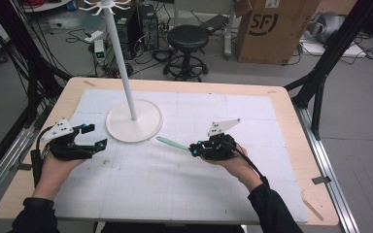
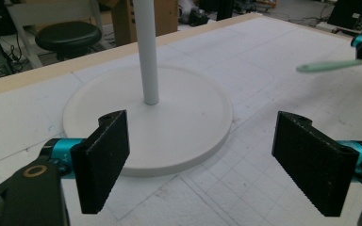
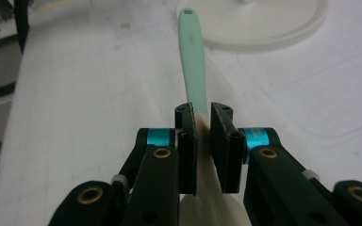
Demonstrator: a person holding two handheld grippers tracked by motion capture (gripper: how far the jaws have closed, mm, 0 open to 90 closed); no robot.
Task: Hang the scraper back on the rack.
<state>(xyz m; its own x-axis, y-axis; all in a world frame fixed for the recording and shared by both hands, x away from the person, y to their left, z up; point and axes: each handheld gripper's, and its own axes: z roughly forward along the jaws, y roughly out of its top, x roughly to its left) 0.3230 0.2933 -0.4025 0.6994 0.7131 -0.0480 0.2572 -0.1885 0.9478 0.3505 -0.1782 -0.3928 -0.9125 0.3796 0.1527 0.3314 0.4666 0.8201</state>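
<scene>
Right gripper view showed your right gripper [image 3: 203, 141] fingers clamped on the spatula [image 3: 193, 61]; left gripper [image 2: 207, 160] fingers apart. You needed that grip firm, handle hole leading toward the rack [image 1: 126, 73].

The mint-green spatula [image 3: 192, 61] sat clamped between the jaws, its cream blade nearest the camera, its holed handle pointing toward the white stand base [image 3: 264, 28].

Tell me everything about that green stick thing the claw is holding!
It is a spatula with a long, flat, mint-green handle that looks like smooth plastic, with a small hole at its far tip. Its other end widens into a cream-coloured blade. The right claw pinches it where green meets cream. The handle points toward the white round stand base and seems held just above the table.
</scene>
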